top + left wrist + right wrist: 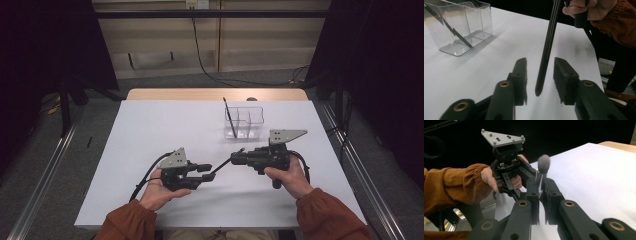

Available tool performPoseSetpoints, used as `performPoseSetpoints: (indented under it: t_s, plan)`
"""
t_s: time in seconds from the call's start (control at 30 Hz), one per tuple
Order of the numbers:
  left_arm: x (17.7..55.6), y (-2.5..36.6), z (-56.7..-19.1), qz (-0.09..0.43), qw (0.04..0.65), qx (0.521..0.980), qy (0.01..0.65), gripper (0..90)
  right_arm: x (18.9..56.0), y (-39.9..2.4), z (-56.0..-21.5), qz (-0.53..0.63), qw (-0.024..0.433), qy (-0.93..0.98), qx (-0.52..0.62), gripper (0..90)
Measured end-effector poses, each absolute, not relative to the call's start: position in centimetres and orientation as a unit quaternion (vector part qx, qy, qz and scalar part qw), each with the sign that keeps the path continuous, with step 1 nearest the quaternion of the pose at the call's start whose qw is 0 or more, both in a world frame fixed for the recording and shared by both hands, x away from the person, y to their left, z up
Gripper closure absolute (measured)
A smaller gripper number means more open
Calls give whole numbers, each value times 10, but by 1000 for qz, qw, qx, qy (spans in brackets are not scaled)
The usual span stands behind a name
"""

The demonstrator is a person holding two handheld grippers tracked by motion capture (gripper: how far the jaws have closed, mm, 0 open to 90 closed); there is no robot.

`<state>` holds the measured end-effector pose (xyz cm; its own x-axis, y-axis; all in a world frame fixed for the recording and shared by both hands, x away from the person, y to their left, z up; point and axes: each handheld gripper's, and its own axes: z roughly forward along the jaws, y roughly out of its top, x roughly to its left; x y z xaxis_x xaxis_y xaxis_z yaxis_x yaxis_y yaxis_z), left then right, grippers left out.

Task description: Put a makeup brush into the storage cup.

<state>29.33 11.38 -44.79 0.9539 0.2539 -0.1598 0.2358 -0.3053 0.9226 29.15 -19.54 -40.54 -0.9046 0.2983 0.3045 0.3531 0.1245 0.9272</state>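
Observation:
A slim black makeup brush point(222, 164) hangs between my two grippers above the white table point(165, 125). My right gripper point(234, 159) is shut on its silver neck point(539, 180), and the grey fluffy head point(544, 163) sticks out past the jaws. In the left gripper view the dark handle point(547, 45) comes down between the jaws of my left gripper point(540, 67). They stand open on either side of it, with a gap at each pad. The left gripper point(207, 170) faces the right one from the lower left.
A clear plastic organizer point(244, 121) with several compartments stands behind the grippers, right of the table's middle. A thin black stick point(229, 117) leans in its left compartment. A bare wooden strip point(215, 94) runs along the far edge. Black curtains flank the table.

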Motion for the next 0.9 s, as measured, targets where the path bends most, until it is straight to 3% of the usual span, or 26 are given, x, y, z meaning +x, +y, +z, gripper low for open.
performPoseSetpoints:
  t_s: [0.57, 0.9]
  plan:
    - [291, 132, -439, 51, 569, 796, 201, 209, 294, -205, -403, -610, 6, -756, -236, 840]
    - [293, 150, -433, 69, 566, 781, 254, 46, 294, -212, -397, -603, -11, -759, -247, 840]
